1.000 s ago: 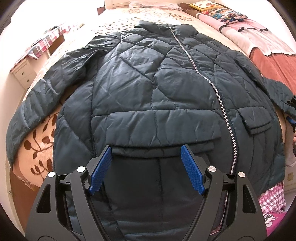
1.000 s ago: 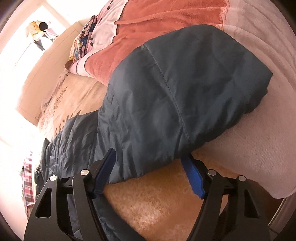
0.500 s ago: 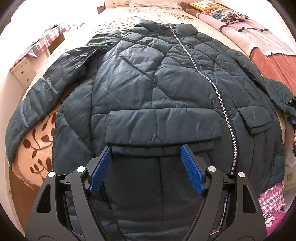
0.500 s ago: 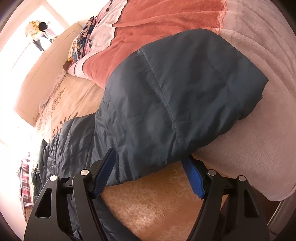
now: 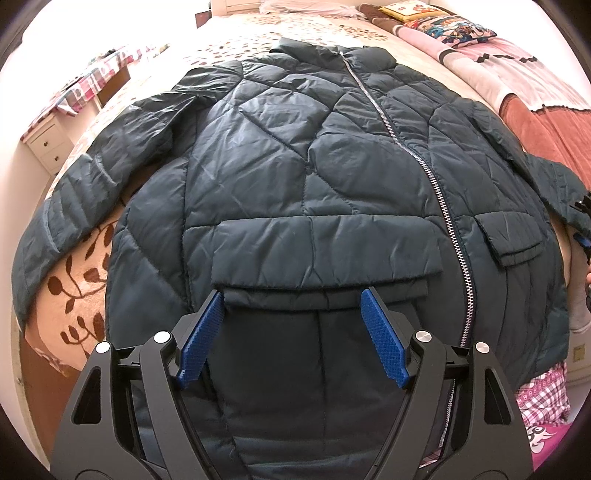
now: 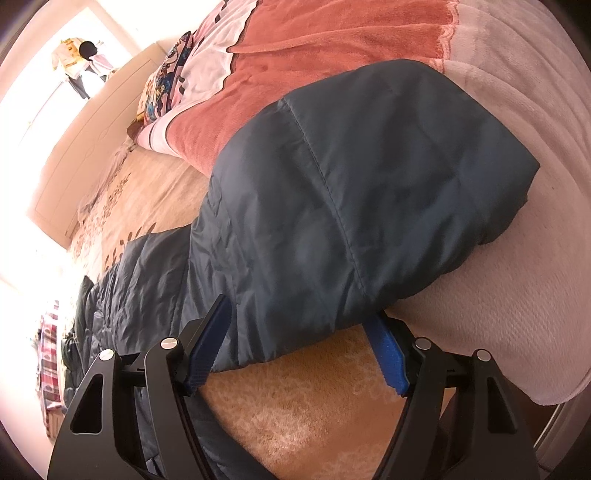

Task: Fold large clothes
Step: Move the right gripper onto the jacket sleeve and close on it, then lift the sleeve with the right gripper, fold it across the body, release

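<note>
A dark teal quilted jacket [image 5: 314, 177] lies front up on the bed, zipped, both sleeves spread out. My left gripper [image 5: 291, 321] is open above its lower front, just below the left pocket flap [image 5: 325, 251]. My right gripper [image 6: 299, 325] is open around the edge of the jacket's right sleeve [image 6: 351, 206]; one finger is above the cloth and the other [image 6: 384, 343] under it. The right gripper's tip also shows at the right edge of the left wrist view [image 5: 583, 221].
The bed has a tan leaf-patterned cover [image 5: 74, 280]. A pink and red blanket [image 6: 314, 62] lies beside the sleeve, with pillows [image 5: 447, 22] at the head. A white drawer unit [image 5: 44, 144] with a plaid cloth stands left of the bed.
The right gripper has crept a little further onto the sleeve's edge. The left gripper has barely moved. Both stay open.
</note>
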Demonstrator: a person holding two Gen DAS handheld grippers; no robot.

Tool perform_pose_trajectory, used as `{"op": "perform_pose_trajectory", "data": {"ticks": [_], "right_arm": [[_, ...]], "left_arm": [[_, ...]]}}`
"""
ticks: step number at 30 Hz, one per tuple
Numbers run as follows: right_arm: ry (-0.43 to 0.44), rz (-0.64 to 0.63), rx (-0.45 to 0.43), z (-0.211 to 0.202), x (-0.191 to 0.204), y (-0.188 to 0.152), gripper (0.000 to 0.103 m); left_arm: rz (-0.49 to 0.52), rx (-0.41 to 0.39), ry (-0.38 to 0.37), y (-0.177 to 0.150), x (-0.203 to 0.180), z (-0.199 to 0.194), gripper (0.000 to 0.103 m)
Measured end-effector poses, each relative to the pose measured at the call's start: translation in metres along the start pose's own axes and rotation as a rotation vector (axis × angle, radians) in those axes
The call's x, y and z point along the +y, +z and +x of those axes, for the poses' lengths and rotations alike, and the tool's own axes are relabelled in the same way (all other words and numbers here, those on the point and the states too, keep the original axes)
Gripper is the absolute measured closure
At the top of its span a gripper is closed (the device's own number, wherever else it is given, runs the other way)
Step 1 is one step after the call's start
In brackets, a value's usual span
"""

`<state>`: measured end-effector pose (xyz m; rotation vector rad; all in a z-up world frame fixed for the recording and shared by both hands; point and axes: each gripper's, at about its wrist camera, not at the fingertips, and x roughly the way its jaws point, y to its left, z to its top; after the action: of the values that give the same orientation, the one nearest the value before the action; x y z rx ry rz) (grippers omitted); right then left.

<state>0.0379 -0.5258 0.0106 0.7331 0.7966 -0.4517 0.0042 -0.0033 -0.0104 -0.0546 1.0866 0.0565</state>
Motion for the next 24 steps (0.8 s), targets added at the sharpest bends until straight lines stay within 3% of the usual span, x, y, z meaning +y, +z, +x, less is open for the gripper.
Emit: {"op": "perform_pose_trajectory", "data": {"ticks": [9,12,13,16,24], "right_arm": [[0.001,-0.002,-0.001,0.000,0.000,0.001,0.033],[-0.007,-0.011,-0.015,0.000,0.002,0.004,0.052],[-0.007,-0.010,-0.021,-0.001,0.001,0.006,0.064],[0.028,-0.010,-0.038,-0.005,0.002,0.012,0.078],[0.073,-0.182,-0.153,-0.035,0.051,0.030,0.087]], "left_arm": [[0.000,0.000,0.001,0.000,0.000,0.000,0.027],[0.000,0.000,0.001,0.001,-0.001,0.000,0.027],[0.001,-0.001,0.000,0.001,0.000,0.000,0.027],[0.000,-0.001,-0.001,0.001,0.000,0.000,0.027],[-0.013,-0.011,-0.017,-0.001,0.003,-0.003,0.027]]}}
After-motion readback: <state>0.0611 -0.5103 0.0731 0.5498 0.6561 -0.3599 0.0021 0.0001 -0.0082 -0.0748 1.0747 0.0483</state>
